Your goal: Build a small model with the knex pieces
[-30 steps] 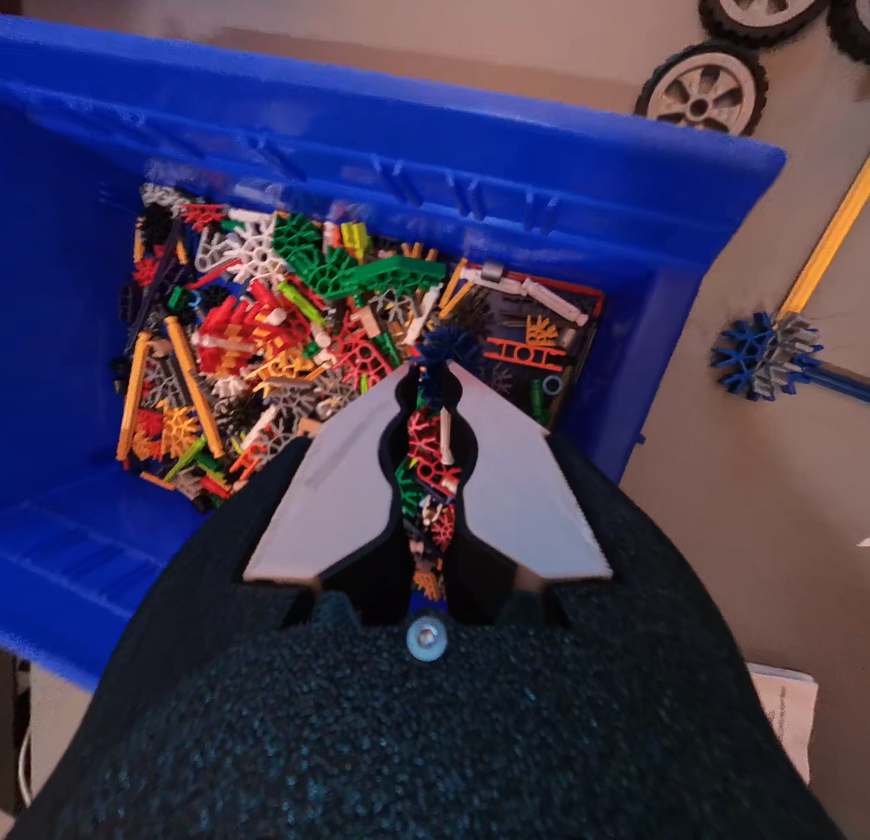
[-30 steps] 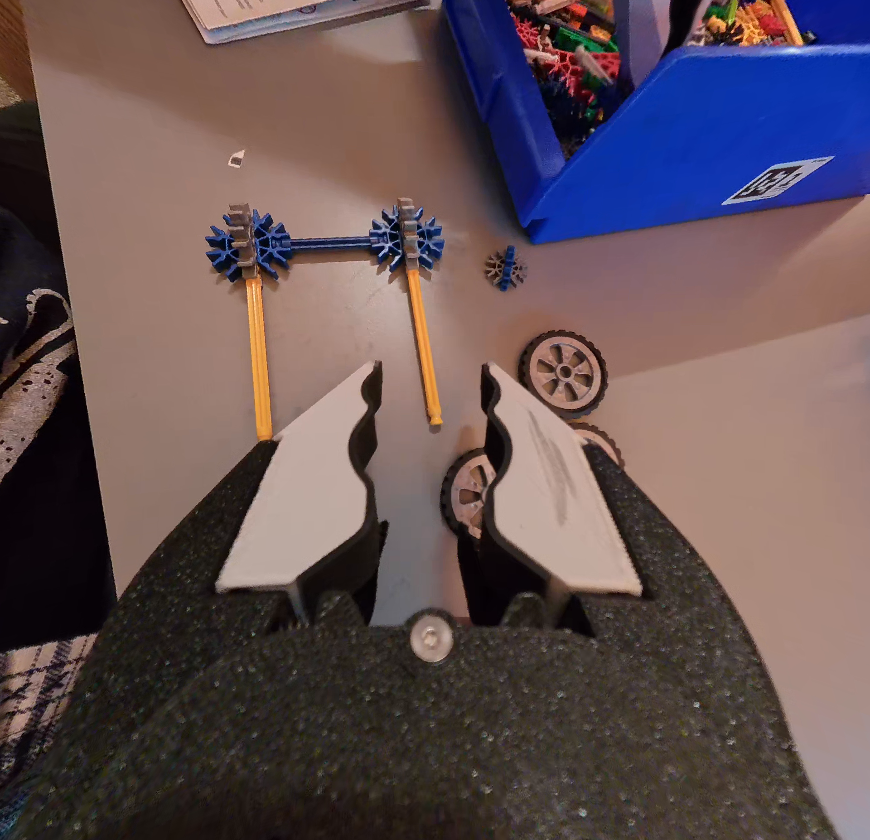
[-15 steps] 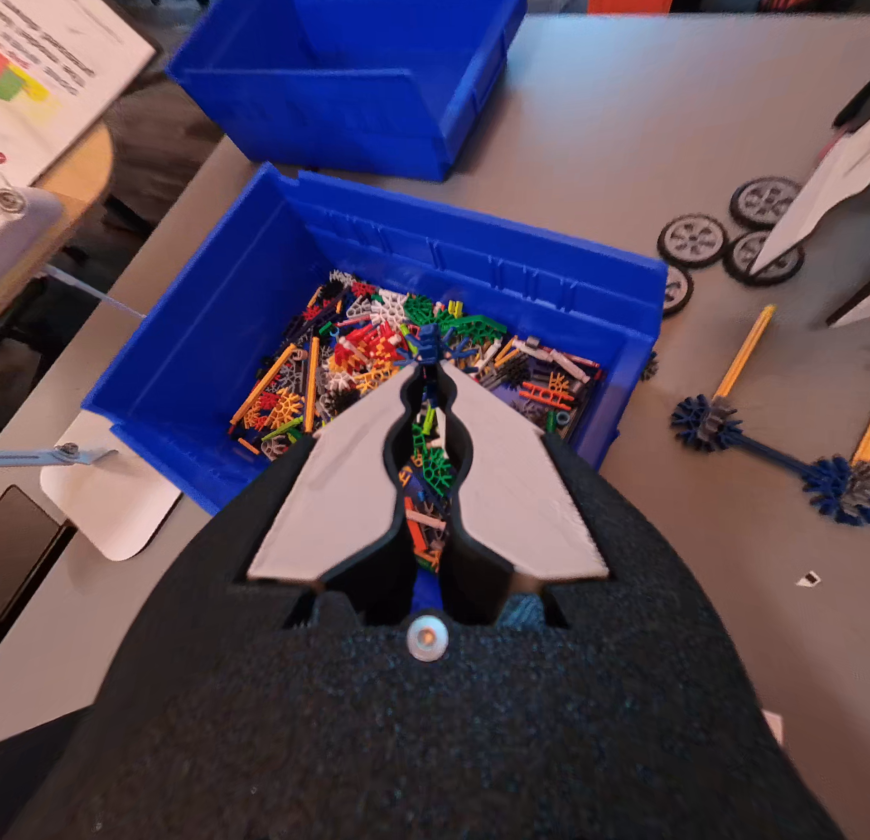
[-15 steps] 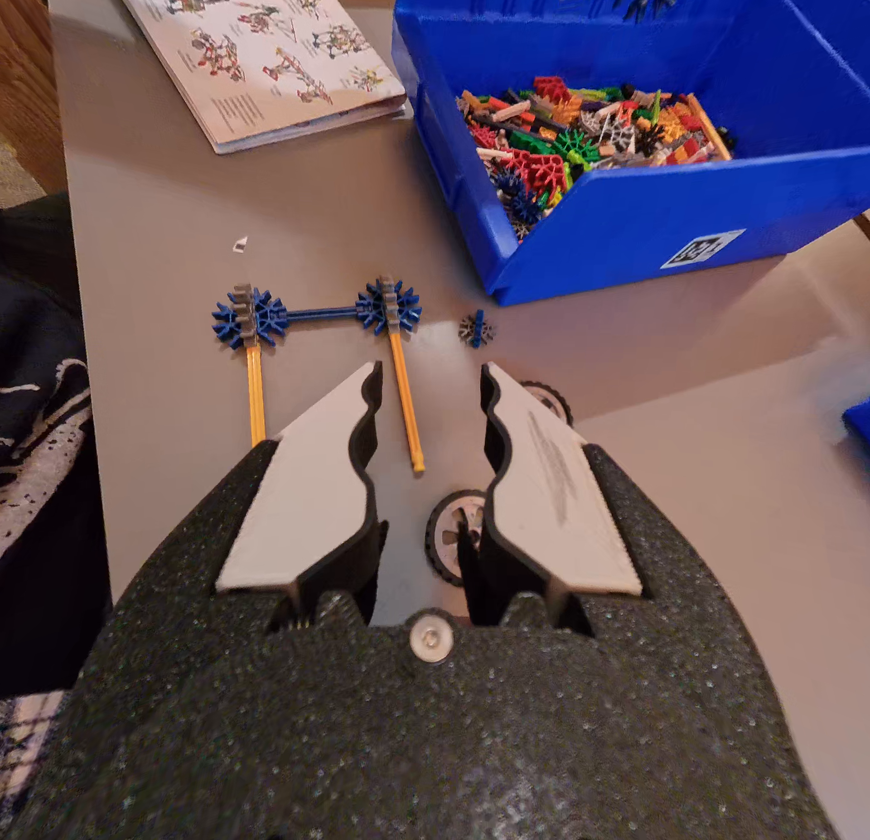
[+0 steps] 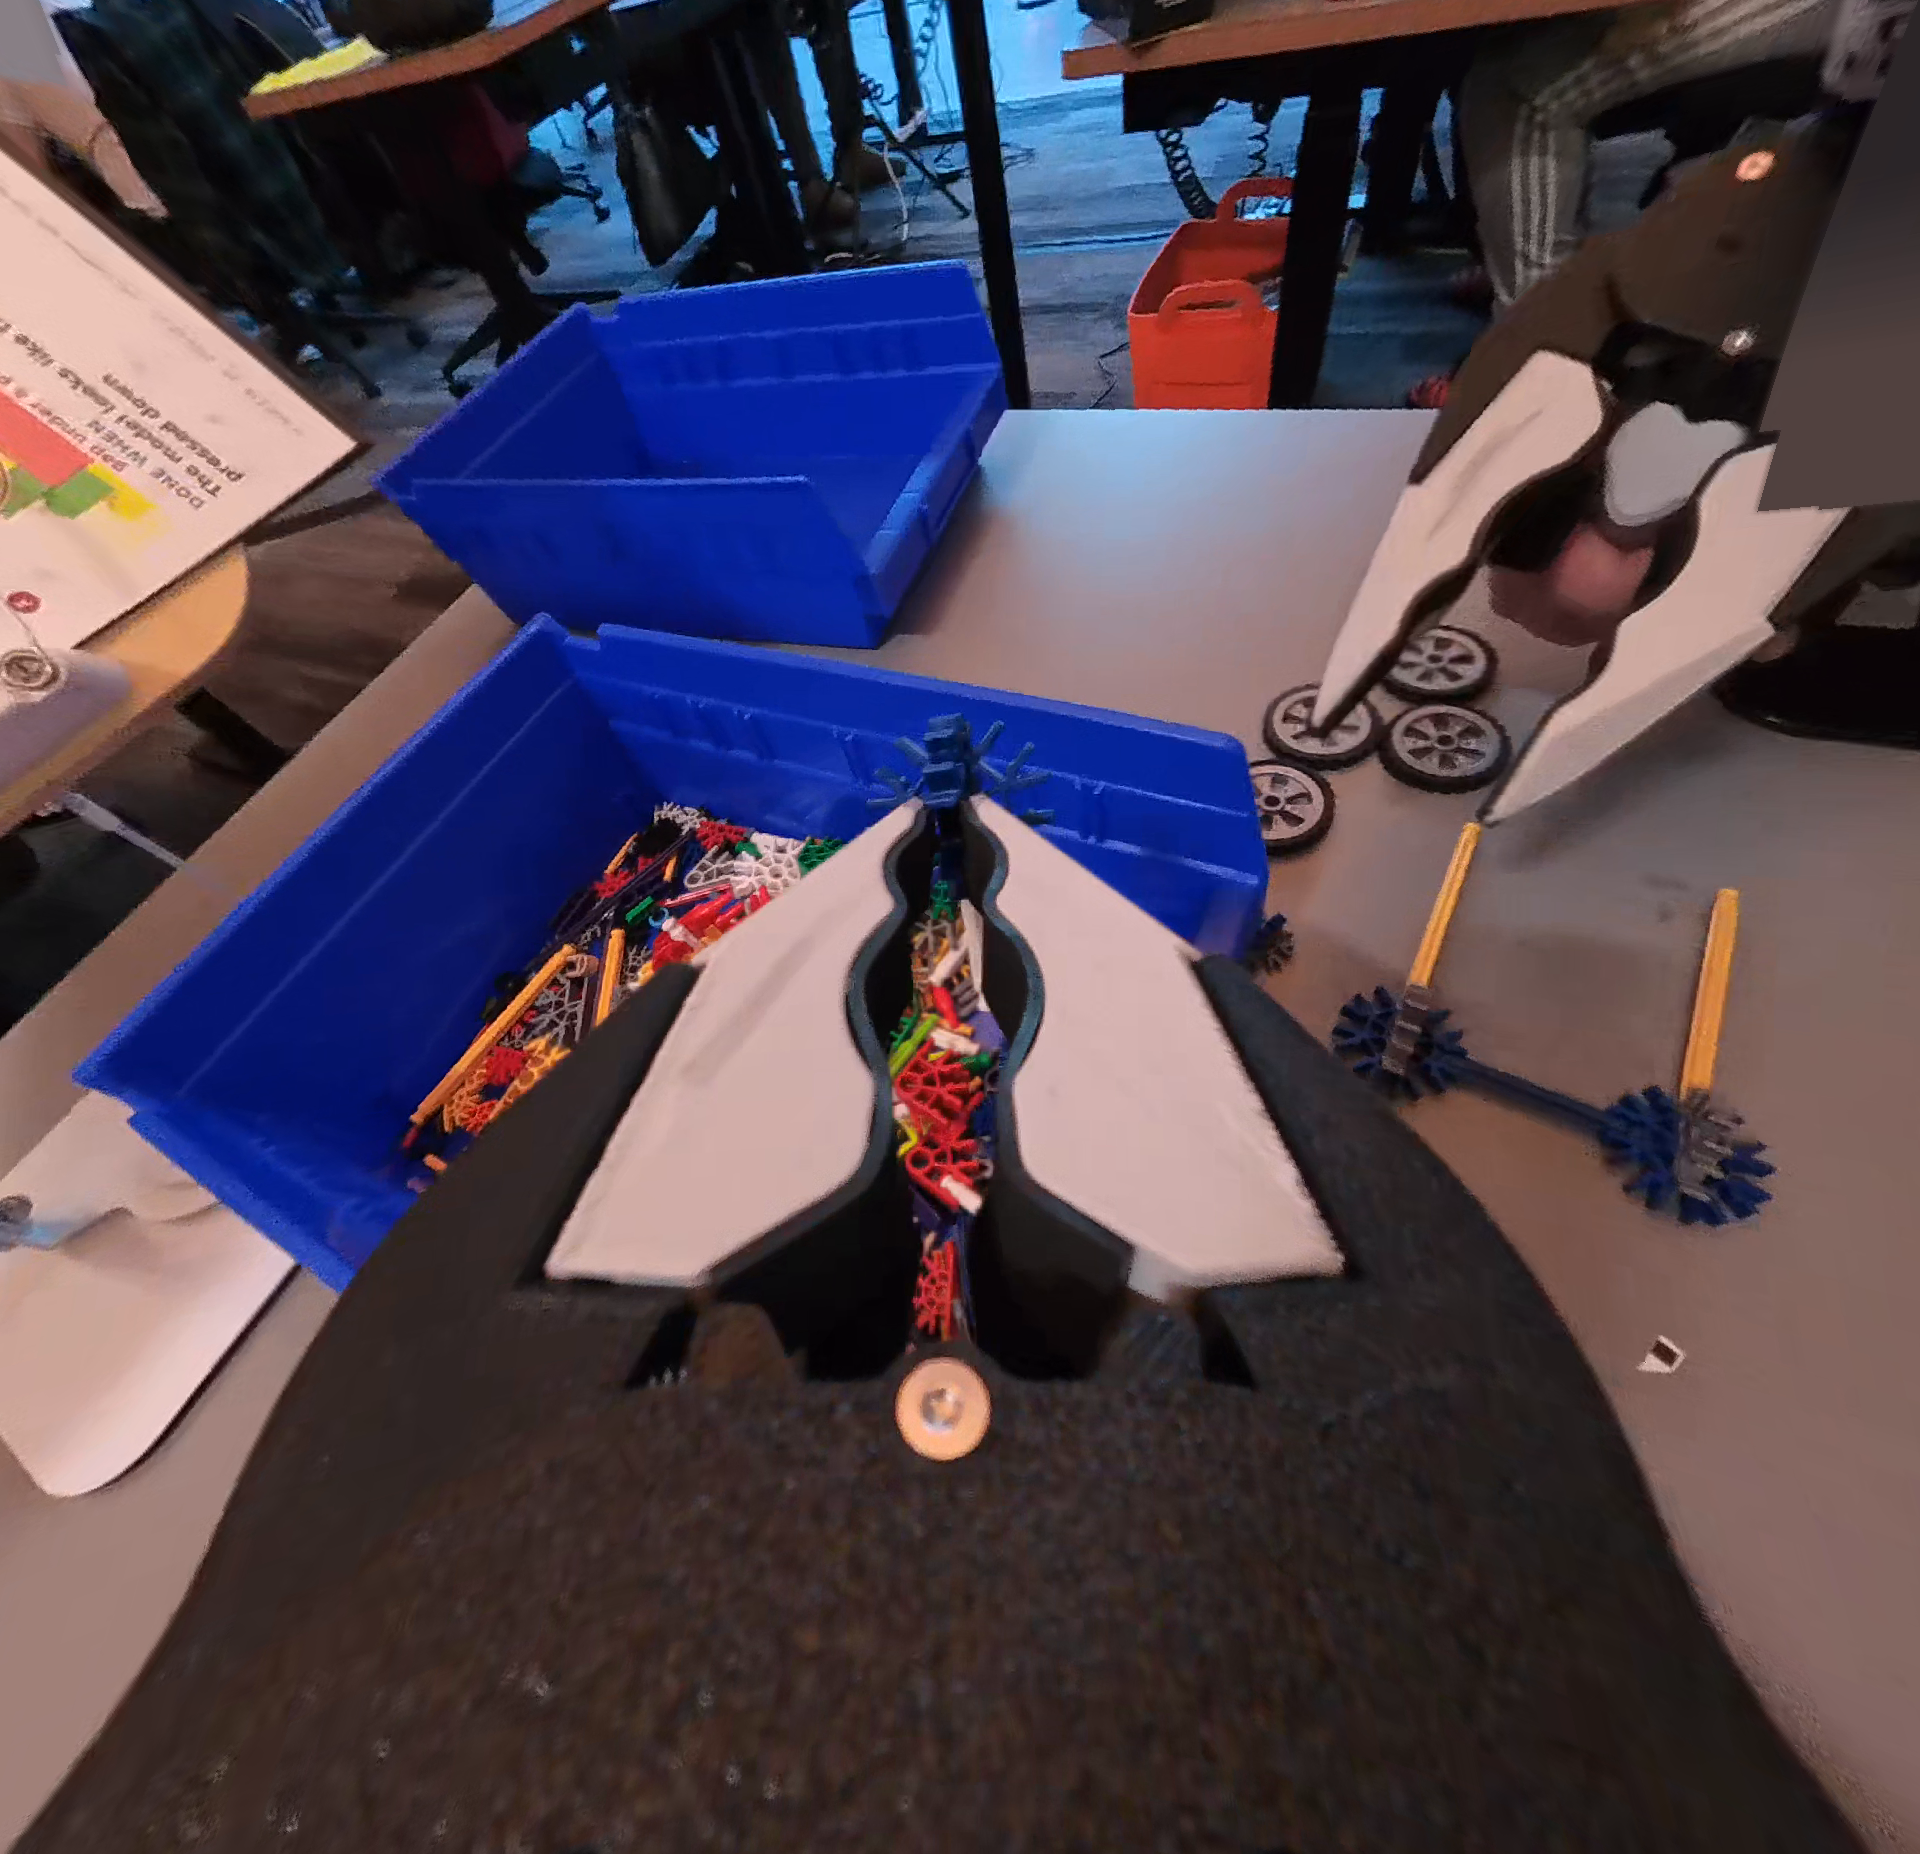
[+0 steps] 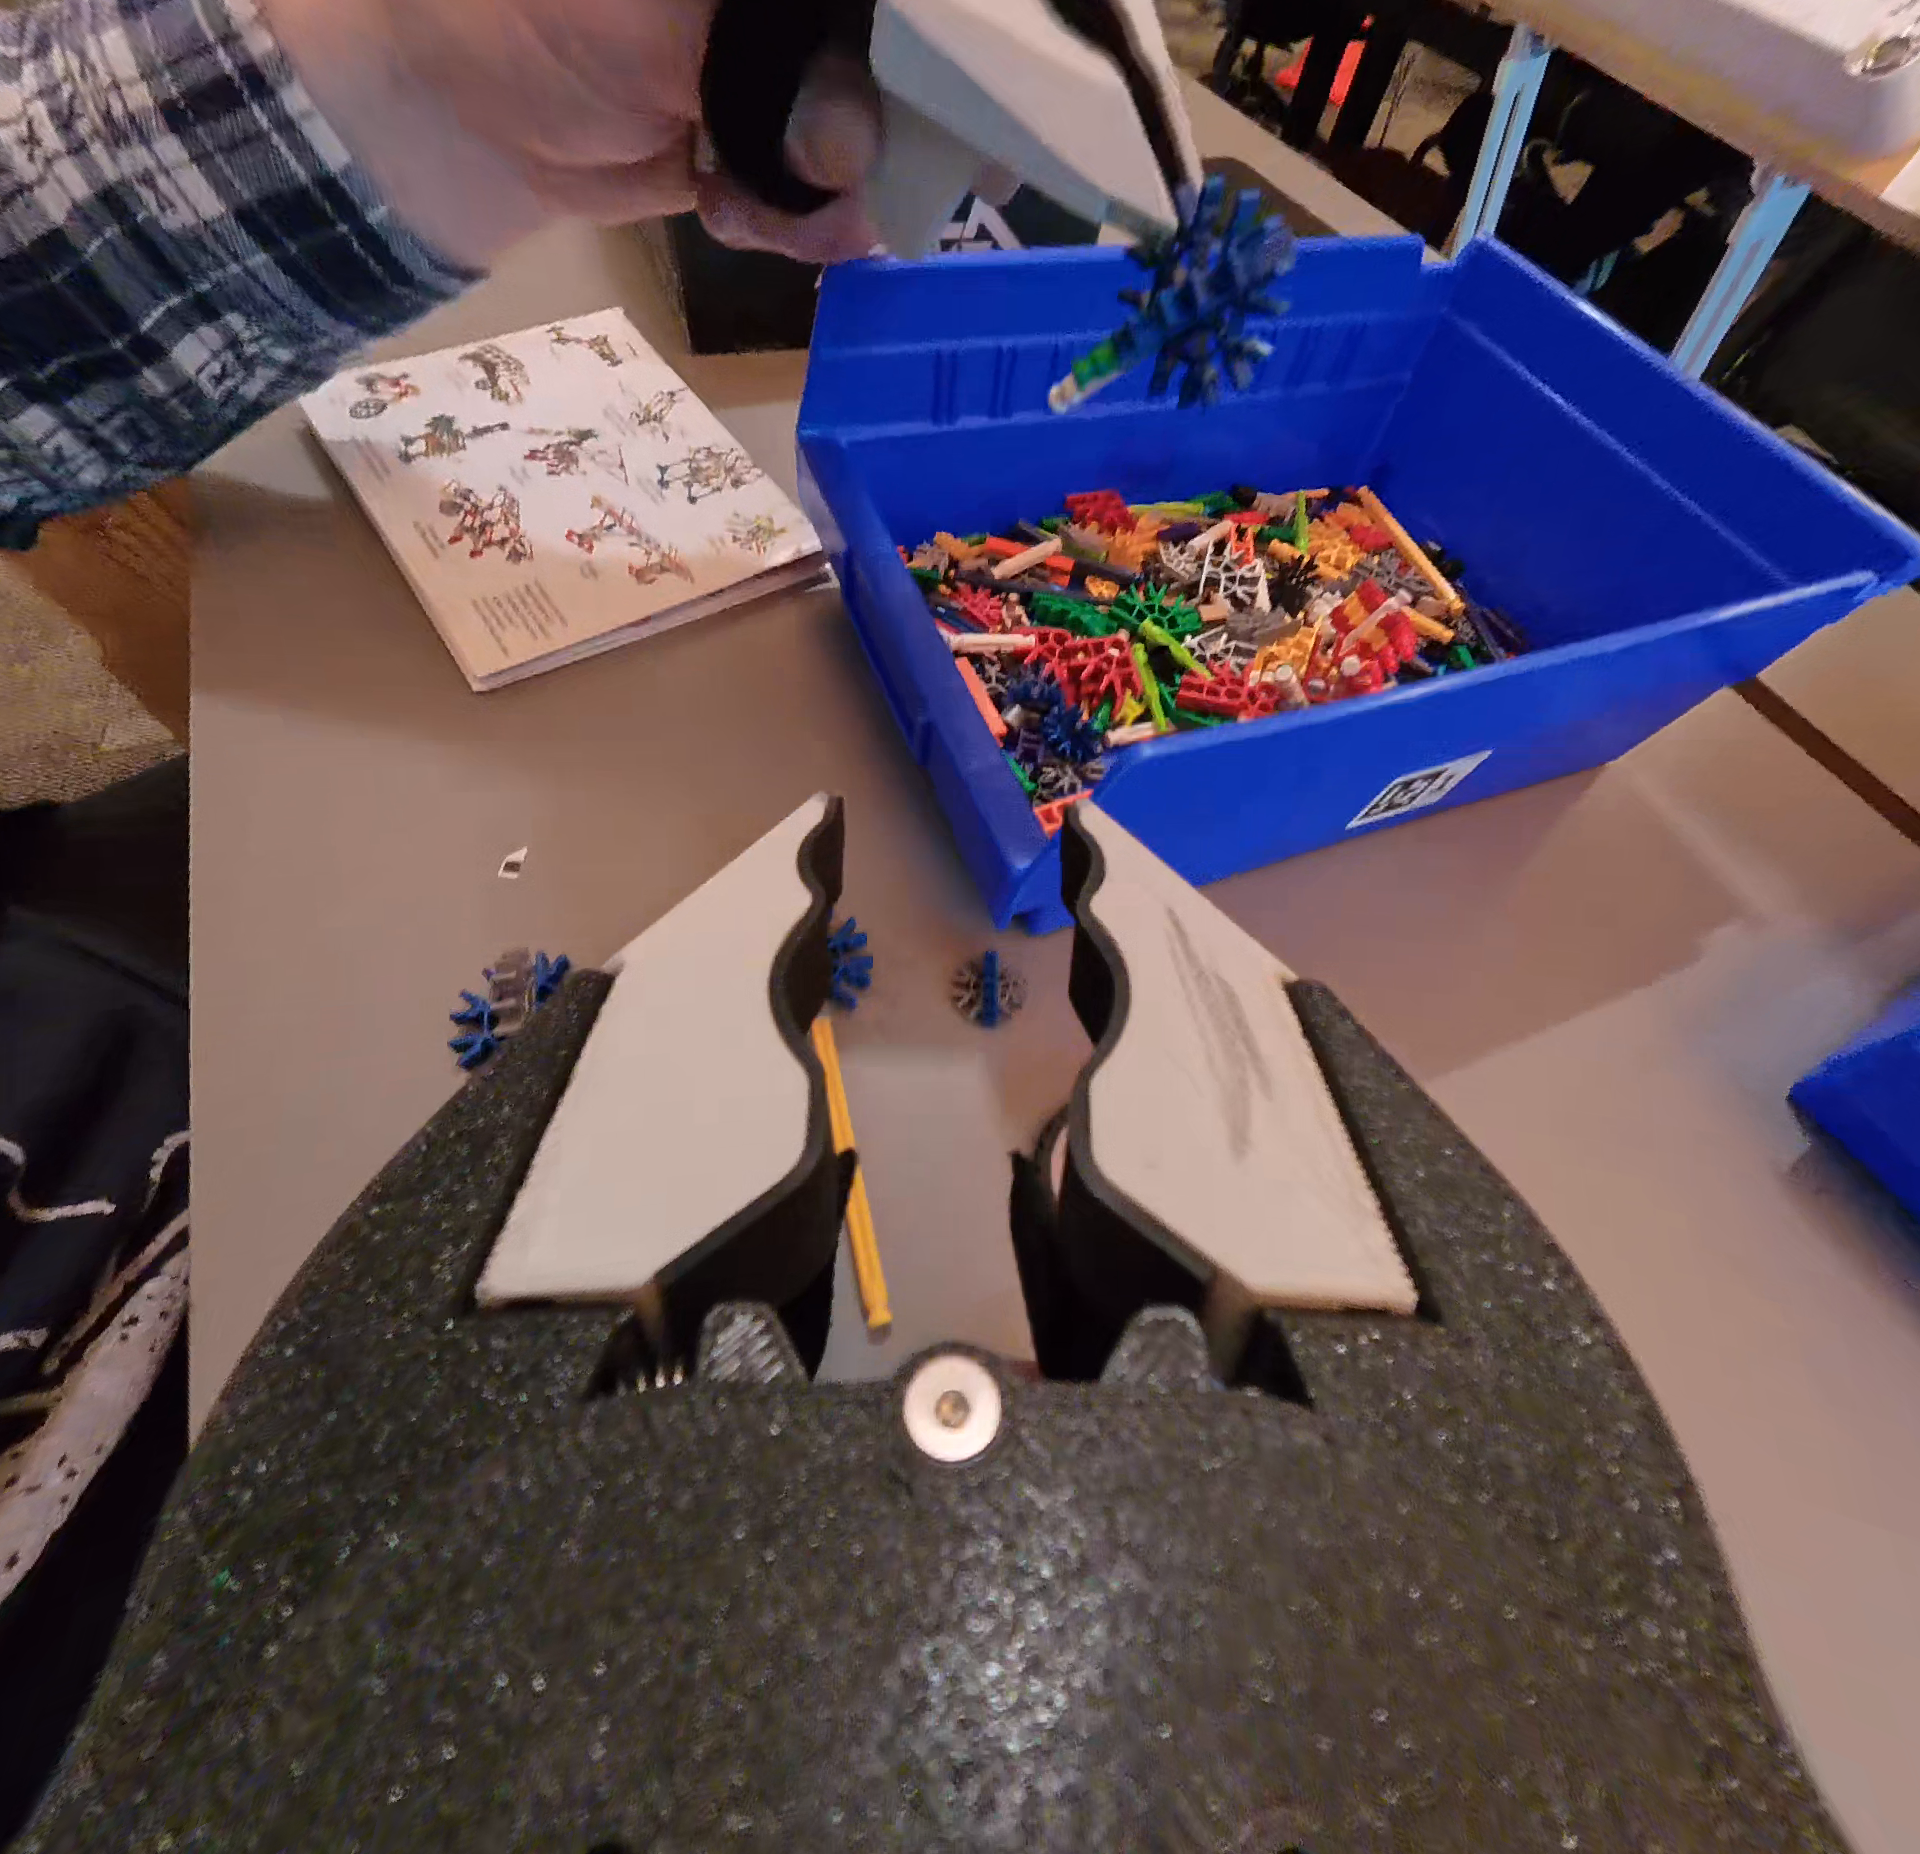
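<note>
Left gripper (image 5: 943, 815): clenched on blue snowflake connector (image 5: 948, 765), raised above blue bin (image 5: 312, 1056) of mixed coloured pieces; a green-and-white piece clung to connector in right wrist view.
Right gripper (image 6: 951, 828): released, fingers apart, nothing held, above grey table (image 6: 623, 765).
Below right gripper: yellow rod (image 6: 852, 1181); small grey-blue connector (image 6: 987, 989) at 12 o'clock.
Wheels (image 5: 1444, 744): near right gripper's tips.
Booklet (image 6: 561, 495): 11 o'clock, beside bin.

Printed text on white board (image 5: 156, 391); square code label on blue bin (image 6: 1418, 788).
</note>
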Available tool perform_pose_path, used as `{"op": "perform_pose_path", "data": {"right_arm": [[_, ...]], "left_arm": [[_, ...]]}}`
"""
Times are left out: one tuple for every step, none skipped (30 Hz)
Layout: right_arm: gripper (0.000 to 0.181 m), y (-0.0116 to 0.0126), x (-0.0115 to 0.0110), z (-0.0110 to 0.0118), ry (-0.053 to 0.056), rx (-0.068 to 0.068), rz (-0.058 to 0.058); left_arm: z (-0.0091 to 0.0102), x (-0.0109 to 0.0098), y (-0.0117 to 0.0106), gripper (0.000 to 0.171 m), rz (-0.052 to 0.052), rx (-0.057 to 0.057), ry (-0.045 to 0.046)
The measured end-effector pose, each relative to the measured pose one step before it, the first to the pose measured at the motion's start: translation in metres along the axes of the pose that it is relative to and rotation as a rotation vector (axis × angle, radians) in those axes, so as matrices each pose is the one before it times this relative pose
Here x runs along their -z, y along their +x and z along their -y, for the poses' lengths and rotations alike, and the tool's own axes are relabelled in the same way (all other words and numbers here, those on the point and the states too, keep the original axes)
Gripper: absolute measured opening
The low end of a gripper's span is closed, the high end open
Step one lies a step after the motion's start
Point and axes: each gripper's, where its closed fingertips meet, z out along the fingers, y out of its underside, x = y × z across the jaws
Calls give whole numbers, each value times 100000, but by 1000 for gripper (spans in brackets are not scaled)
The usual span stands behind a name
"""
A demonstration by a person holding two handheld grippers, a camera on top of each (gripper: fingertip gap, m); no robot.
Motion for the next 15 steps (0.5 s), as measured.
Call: {"op": "perform_pose_path", "data": {"right_arm": [[41,169,-273,366,449,345,-305],[41,176,-226,384,793,387,-600],[41,95,-156,376,1199,98,-466],[41,3,-140,415,1441,-327,39],[41,26,-171,438,1589,-713,-55],[41,89,-196,462,1683,-1009,-317],[42,131,-228,559,1758,-1273,-272],[43,144,-229,534,1675,-1456,-267],[44,165,-208,436,1649,-1559,-321],[45,154,-219,391,1607,-1761,-169],[46,154,-217,336,1505,-1940,14],[48,106,-236,284,1427,-2168,491],[50,0,-257,225,1178,-2401,1073],[50,-96,-273,184,1006,-2323,1617],[51,-176,-261,173,1070,-2106,2121]], "left_arm": [[27,-75,221,2,149,-1091,23],[223,-18,415,1,-937,-1069,1492],[324,-12,412,1,-1007,-543,2275],[265,-33,390,1,-1002,88,2081],[203,-51,335,2,-981,623,1843],[198,-69,362,2,-1436,1485,1817],[271,-64,356,2,-1499,1499,2554],[250,-81,429,1,-2143,1554,2515],[97,-125,412,1,-2283,1671,1541],[105,-98,201,2,-595,423,1743],[153,-61,242,2,-960,250,2023],[156,-49,493,2,-2894,1008,2012],[242,-17,438,2,-2502,631,2396],[287,0,307,1,-1573,566,2430],[229,-36,301,1,-1920,1352,1967]]}}
